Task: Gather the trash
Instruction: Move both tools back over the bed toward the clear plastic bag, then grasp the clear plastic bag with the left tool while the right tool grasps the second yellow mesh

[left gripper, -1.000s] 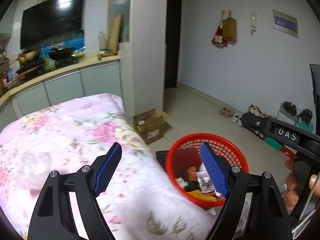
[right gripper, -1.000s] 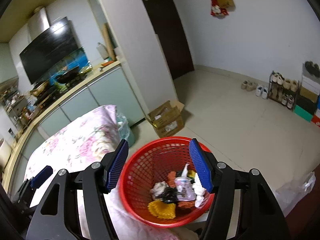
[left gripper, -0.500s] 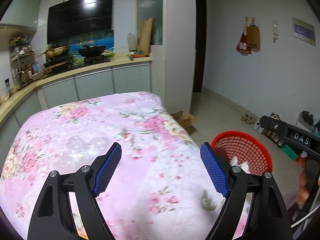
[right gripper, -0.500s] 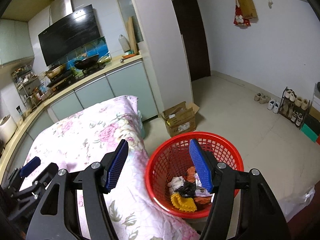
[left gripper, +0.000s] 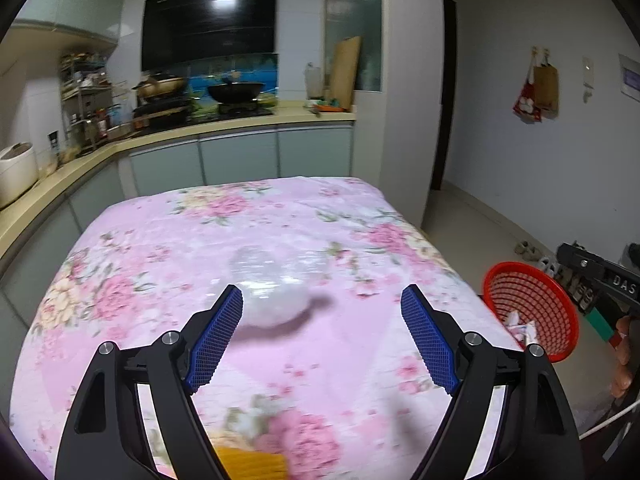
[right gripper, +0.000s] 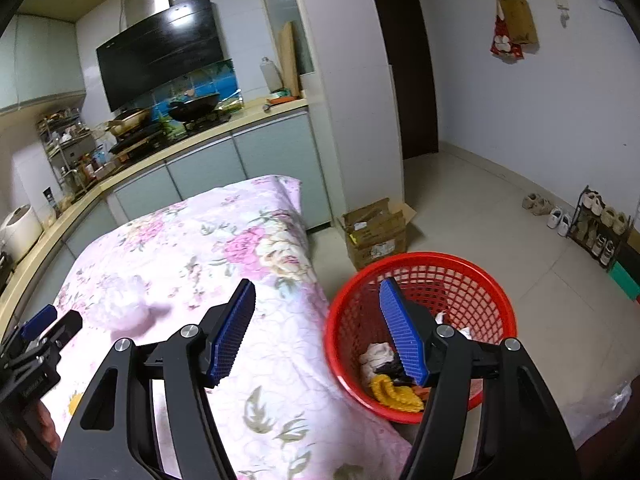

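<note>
My left gripper (left gripper: 322, 336) is above the table, both blue pads spread wide with nothing between them. My right gripper (right gripper: 316, 332) is likewise spread wide and empty, positioned over the table's right edge, its right pad in line with the red basket (right gripper: 496, 300).

The table carries a pink floral cloth (left gripper: 280, 232). A crumpled clear plastic bag (left gripper: 272, 288) lies on the cloth near its middle, just ahead of my left gripper's left pad and apart from it. In the right wrist view the same bag (right gripper: 124, 304) sits to the left of my right gripper. A yellow item (left gripper: 252, 462) lies on the cloth at the near edge, below my left gripper; blur prevents identification.

The red basket (left gripper: 532, 304) stands on the floor just beside the table's right edge. It contains collected trash: a yellow piece (right gripper: 394, 394), a black piece and white scraps (right gripper: 376, 354).

A cardboard box (right gripper: 376, 232) sits on the floor beyond the basket, beside the pillar. Shoes on a rack (right gripper: 600, 224) stand by the far wall.
</note>
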`<action>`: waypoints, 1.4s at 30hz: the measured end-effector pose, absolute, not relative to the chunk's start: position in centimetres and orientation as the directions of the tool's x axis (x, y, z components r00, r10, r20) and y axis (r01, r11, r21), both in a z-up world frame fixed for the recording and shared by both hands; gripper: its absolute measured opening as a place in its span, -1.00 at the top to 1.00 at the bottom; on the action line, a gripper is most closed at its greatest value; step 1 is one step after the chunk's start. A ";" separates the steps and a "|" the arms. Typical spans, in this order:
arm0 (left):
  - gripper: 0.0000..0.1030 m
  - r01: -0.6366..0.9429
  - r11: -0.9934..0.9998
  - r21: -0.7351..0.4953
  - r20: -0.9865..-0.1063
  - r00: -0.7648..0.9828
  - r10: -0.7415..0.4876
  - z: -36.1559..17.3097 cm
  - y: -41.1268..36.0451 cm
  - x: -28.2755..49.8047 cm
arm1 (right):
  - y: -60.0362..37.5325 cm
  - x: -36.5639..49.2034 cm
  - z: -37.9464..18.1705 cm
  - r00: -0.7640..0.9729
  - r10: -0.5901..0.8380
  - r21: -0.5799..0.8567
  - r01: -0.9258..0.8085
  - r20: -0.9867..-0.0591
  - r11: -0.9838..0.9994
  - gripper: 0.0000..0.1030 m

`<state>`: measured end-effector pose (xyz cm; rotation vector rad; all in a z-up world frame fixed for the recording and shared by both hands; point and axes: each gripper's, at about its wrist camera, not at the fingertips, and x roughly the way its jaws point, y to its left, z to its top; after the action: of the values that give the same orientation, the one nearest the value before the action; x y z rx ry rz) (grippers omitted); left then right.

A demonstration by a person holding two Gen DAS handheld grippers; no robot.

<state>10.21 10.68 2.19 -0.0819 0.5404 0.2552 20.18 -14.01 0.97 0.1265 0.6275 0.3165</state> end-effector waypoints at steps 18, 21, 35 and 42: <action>-0.55 -0.457 0.877 -0.145 -0.527 0.786 0.323 3.1 23.1 4.8 | -8.9 18.8 2.0 0.730 0.432 0.234 -0.364 -0.529 0.902 -0.40; -0.63 -0.445 0.883 -0.150 -0.526 0.792 0.310 3.2 23.1 5.4 | -8.4 18.8 1.7 0.722 0.436 0.222 -0.378 -0.536 0.899 -0.40; -0.71 -0.258 0.963 -0.082 -0.648 0.747 0.145 -0.4 19.1 16.2 | -9.6 19.2 1.3 0.723 0.413 0.212 -0.357 -0.553 0.910 -0.42; -0.71 -0.231 0.973 -0.015 -0.716 0.682 0.151 -4.1 18.3 20.3 | -9.8 19.5 1.1 0.722 0.407 0.219 -0.346 -0.559 0.913 -0.42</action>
<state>20.31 18.34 -4.12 -0.1072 0.7926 0.2144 19.51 -9.85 1.10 0.1016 0.6402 0.4166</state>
